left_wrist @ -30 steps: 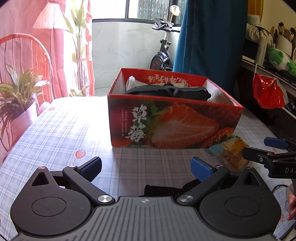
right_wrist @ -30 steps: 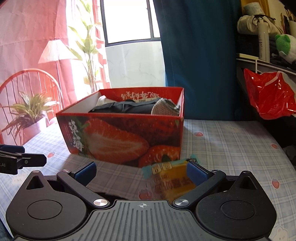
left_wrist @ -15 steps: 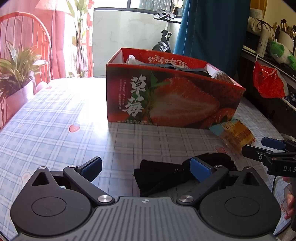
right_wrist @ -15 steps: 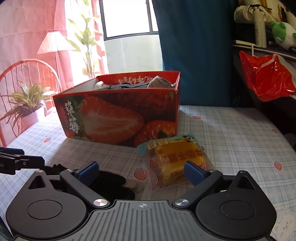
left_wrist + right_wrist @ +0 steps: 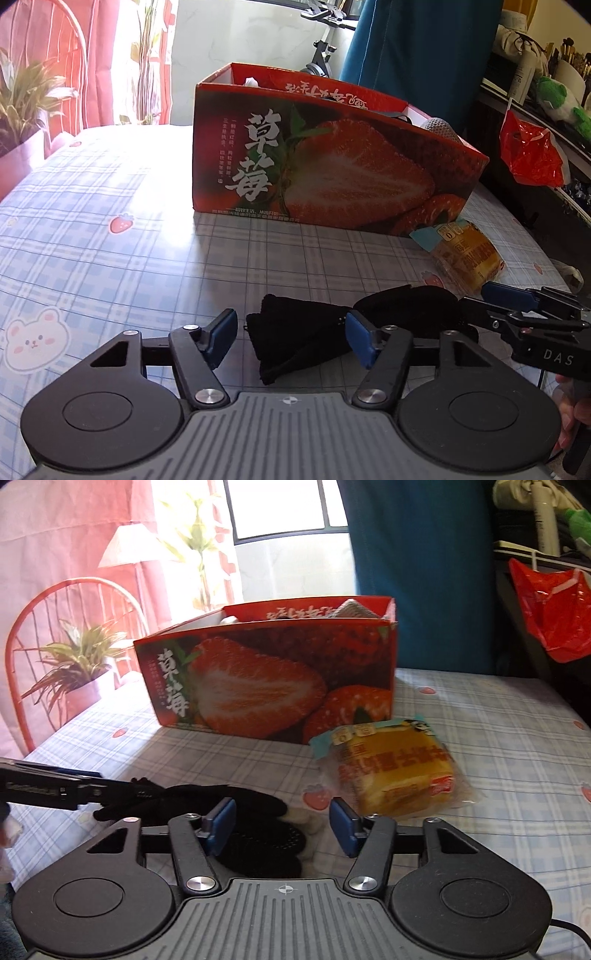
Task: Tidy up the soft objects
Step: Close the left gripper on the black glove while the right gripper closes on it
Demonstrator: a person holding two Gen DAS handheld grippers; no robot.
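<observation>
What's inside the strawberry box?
Over the strawberry box's rim peek a grey knitted bundle, something white and a dark strap. The front wall hides everything lower down, so how full it is cannot be told.

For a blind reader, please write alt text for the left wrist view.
The left claw, its jaws just closing, straddles a black cloth on a checked tablecloth. Behind stand a strawberry box and a yellow snack pack; the right claw enters from the right.
</observation>
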